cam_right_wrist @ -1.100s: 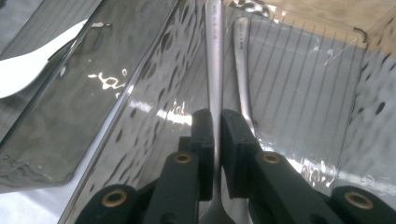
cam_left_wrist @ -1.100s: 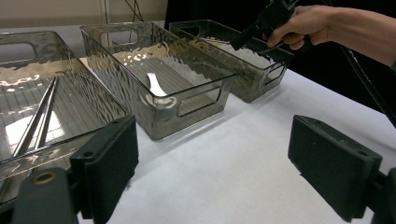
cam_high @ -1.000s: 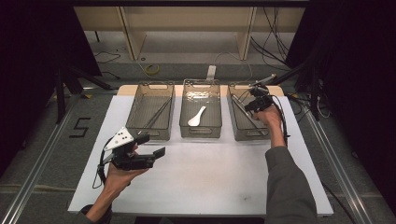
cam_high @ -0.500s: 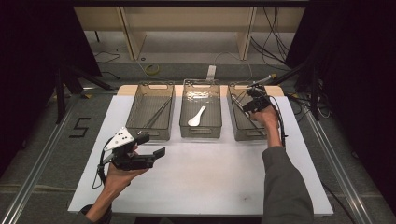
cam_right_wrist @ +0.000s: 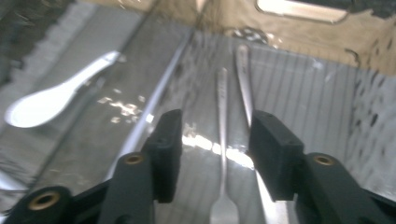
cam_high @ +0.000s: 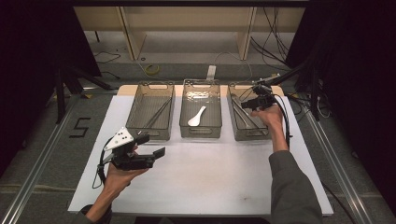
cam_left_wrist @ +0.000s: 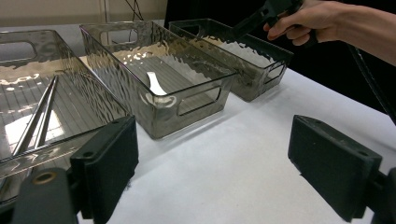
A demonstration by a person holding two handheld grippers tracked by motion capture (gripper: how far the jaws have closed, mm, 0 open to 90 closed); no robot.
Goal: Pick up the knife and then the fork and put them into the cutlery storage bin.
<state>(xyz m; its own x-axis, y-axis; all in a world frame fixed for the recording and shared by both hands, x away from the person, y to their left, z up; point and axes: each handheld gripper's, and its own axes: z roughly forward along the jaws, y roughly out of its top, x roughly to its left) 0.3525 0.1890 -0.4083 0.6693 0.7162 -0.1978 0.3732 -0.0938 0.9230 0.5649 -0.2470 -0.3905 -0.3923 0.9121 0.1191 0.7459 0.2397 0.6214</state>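
Right then: right gripper [cam_right_wrist: 215,154] hung open over right bin [cam_high: 236,122], jaws either side of thin metal utensil [cam_right_wrist: 221,121], handle pointing away. Left gripper [cam_left_wrist: 212,168] open, far.

High view looks down; gripper views sit close, sharing the bins [cam_high: 201,112].
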